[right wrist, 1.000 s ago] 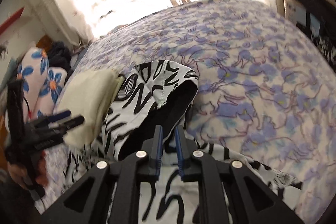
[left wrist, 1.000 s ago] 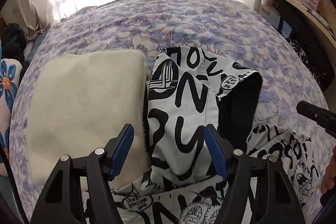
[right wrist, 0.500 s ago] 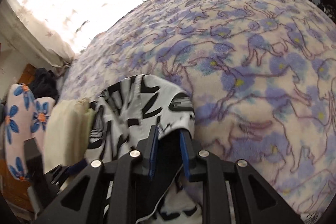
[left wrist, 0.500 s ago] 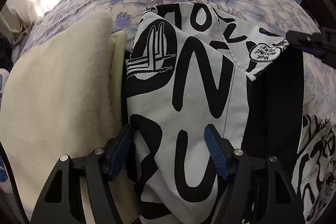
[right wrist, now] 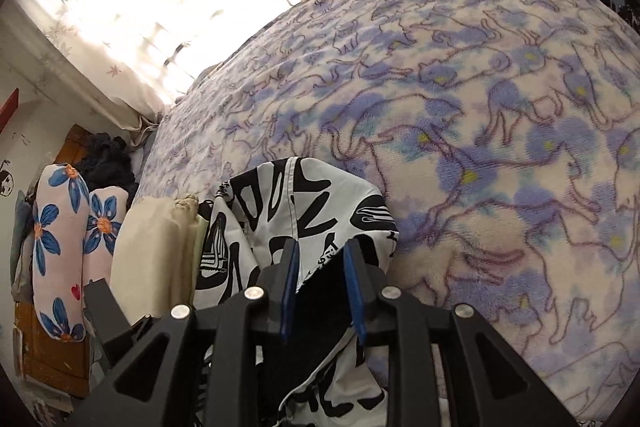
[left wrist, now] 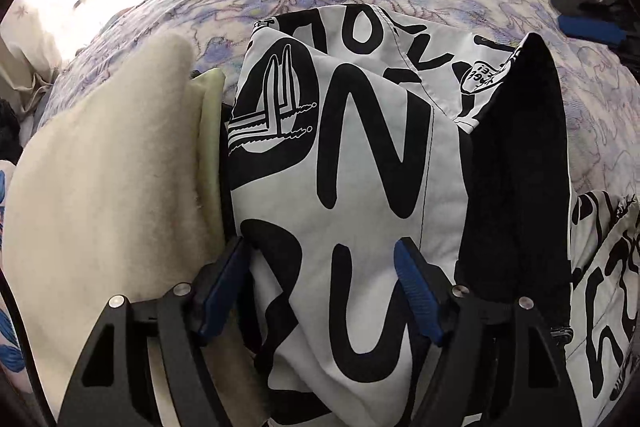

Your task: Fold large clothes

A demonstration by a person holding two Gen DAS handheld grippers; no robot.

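A white garment with bold black lettering and a black lining (left wrist: pixel 360 167) lies on the bed, its far part folded over. My left gripper (left wrist: pixel 320 267) is open, its blue-padded fingers straddling the garment's near fold. My right gripper (right wrist: pixel 320 267) has its pads a little apart over the garment's edge (right wrist: pixel 304 211), with printed cloth and black lining between them; it looks open. The right gripper's blue pad also shows in the left wrist view (left wrist: pixel 588 31) at far right.
A folded cream fleece (left wrist: pixel 104 187) lies just left of the garment. The purple floral blanket (right wrist: pixel 480 127) covers the bed. Flowered pillows (right wrist: pixel 60 247) and dark clothes lie off the bed's left side. Curtains hang behind, shelves stand at right.
Both grippers have moved forward over the garment. The right gripper's pads, shut on cloth a second ago, have spread apart. The left gripper has come down low over the fold.
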